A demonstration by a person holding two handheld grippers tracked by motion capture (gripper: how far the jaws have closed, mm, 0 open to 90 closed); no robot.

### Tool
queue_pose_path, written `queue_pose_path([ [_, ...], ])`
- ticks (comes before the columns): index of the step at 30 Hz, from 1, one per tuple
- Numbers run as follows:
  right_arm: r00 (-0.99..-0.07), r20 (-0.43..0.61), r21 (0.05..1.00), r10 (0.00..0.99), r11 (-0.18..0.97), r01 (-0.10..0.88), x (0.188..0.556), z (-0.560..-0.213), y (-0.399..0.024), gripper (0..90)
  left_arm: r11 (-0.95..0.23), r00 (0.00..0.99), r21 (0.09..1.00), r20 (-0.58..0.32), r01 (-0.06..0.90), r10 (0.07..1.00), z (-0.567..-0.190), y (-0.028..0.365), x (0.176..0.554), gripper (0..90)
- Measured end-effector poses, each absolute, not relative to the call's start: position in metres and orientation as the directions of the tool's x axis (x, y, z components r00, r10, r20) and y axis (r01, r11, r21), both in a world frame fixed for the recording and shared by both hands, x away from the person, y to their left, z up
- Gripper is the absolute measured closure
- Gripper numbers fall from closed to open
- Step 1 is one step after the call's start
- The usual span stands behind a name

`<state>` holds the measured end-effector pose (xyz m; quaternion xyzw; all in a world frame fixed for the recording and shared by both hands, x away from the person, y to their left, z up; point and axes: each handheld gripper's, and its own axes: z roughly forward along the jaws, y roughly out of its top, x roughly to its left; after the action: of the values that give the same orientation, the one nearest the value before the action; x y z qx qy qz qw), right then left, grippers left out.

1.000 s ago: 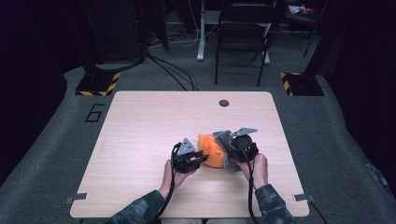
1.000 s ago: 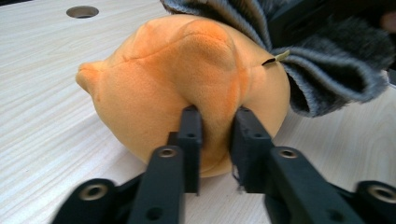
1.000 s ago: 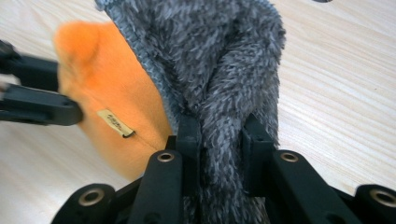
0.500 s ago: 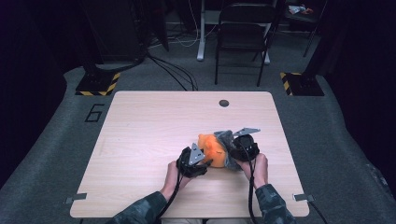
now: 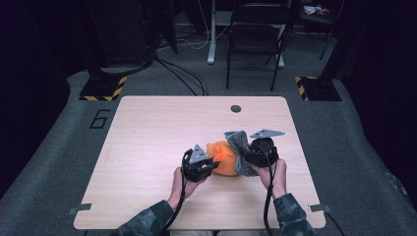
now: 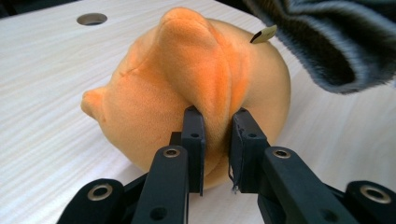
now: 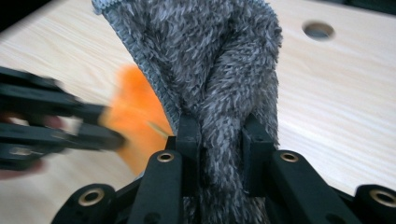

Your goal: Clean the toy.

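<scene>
Left claw [image 6: 212, 135]: jaws have just been closing and now pinch a ridge of the orange plush [image 6: 187, 88].
Right claw [image 7: 217, 140]: clenched on the grey fuzzy cover [image 7: 210, 60].
Orange plush: lying on the tabletop [image 5: 147, 128], between both claws.
Grey fuzzy cover: lifted at the plush's right side, against it.
Round hole [image 5: 236, 108]: in the tabletop, well beyond the plush.

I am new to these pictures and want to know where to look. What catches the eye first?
The bright orange plush toy near the table's front middle stands out first. The left tool pinches a fold of it. Just right of it, the right tool grips a fuzzy grey cloth, lifted partly above the toy.
</scene>
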<state>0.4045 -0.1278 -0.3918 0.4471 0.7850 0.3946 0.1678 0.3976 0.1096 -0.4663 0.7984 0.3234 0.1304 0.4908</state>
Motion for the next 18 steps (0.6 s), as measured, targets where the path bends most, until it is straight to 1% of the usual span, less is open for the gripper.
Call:
queue_pose_path([
  [4, -0.578, 0.085, 0.774, 0.812, 0.311, 0.551, 0.398, -0.387, -0.115, 73.1, -0.306, 0.762, 0.864, -0.128, 0.4, 0.635, -0.465, 0.107, 0.394, 77.6],
  [6, -0.605, 0.032, 0.745, 0.796, 0.385, 0.545, 0.398, -0.397, -0.099, 72.8, -0.322, 0.769, 0.863, -0.113, 0.389, 0.629, -0.466, 0.104, 0.393, 77.2],
  [7, -0.603, 0.02, 0.737, 0.798, 0.395, 0.548, 0.398, -0.402, -0.095, 72.7, -0.357, 0.778, 0.857, -0.076, 0.371, 0.624, -0.468, 0.103, 0.393, 76.8],
  [8, -0.588, 0.021, 0.735, 0.808, 0.387, 0.557, 0.398, -0.406, -0.092, 72.7, -0.357, 0.778, 0.857, -0.076, 0.371, 0.624, -0.468, 0.103, 0.393, 76.5],
  [10, -0.59, 0.003, 0.729, 0.808, 0.402, 0.554, 0.399, -0.408, -0.092, 72.6, -0.358, 0.782, 0.854, -0.086, 0.377, 0.618, -0.471, 0.105, 0.395, 76.3],
  [12, -0.584, 0.018, 0.729, 0.812, 0.389, 0.564, 0.401, -0.411, -0.094, 72.6, -0.359, 0.783, 0.856, -0.081, 0.372, 0.617, -0.472, 0.105, 0.396, 75.9],
  [13, -0.585, 0.002, 0.73, 0.811, 0.399, 0.555, 0.402, -0.412, -0.096, 72.6, -0.364, 0.784, 0.858, -0.071, 0.364, 0.617, -0.472, 0.104, 0.396, 75.7],
  [16, -0.578, 0.008, 0.723, 0.816, 0.395, 0.567, 0.403, -0.415, -0.098, 72.6, -0.358, 0.784, 0.854, -0.088, 0.377, 0.615, -0.474, 0.105, 0.397, 75.3],
  [18, -0.578, -0.004, 0.726, 0.816, 0.4, 0.56, 0.405, -0.417, -0.1, 72.5, -0.359, 0.784, 0.855, -0.085, 0.374, 0.616, -0.474, 0.106, 0.398, 75.2],
])
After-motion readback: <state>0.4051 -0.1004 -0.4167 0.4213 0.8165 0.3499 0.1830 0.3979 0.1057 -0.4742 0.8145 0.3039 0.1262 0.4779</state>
